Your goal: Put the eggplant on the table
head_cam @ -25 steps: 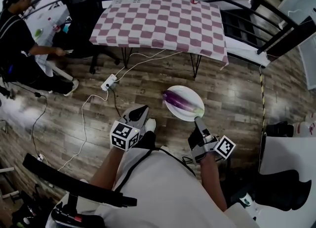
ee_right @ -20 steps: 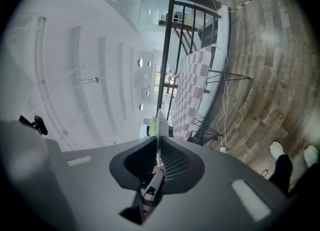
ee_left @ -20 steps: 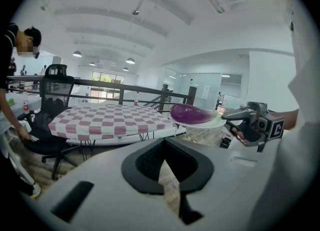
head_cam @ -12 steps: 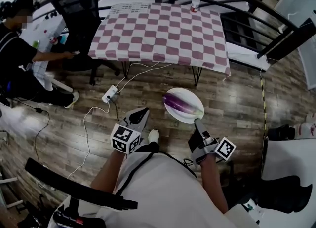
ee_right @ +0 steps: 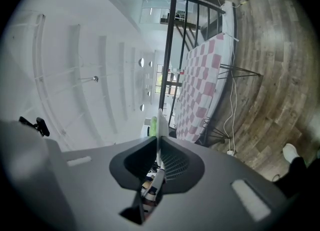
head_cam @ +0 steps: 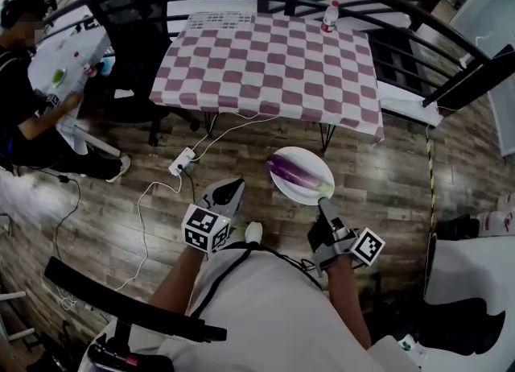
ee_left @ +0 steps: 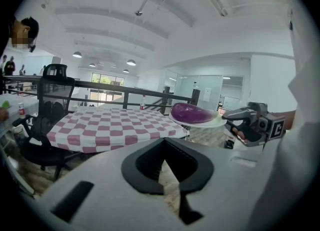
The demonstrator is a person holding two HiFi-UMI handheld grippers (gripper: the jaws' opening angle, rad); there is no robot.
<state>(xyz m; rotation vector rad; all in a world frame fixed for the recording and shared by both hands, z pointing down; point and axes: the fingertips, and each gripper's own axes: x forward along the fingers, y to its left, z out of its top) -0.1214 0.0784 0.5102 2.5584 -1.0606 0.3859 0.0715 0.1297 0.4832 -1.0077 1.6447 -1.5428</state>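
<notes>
**Eggplant riding a plate, not on the counter yet**

Head view: the right gripper (head_cam: 324, 200) is clamped on the near rim of a white plate (head_cam: 312, 163), and the purple eggplant (head_cam: 291, 174) lies across that plate, out over the wooden floor (head_cam: 394, 177). The left gripper (head_cam: 230, 191) carries nothing. The checkered counter (head_cam: 269, 60) is ahead, with a bottle (head_cam: 329, 14) at its far edge; its red label is too small to read. The only print I can spot is the black-and-white marker squares on the gripper cubes. Compared with a second ago, the counter sits nearer and lower in frame, the plate is still pinched the same way, and the seated person (head_cam: 24, 113) on the left has pulled an arm in. That person is cut off by the frame edge.

Left gripper view: its jaws meet at the tip with nothing between them. The eggplant and plate show off to the right, level with the counter top.

Right gripper view: everything's rolled sideways. The plate shows edge-on, squeezed between narrow jaws, with just the green stem end peeking past. The rest of the eggplant is hidden.
</notes>
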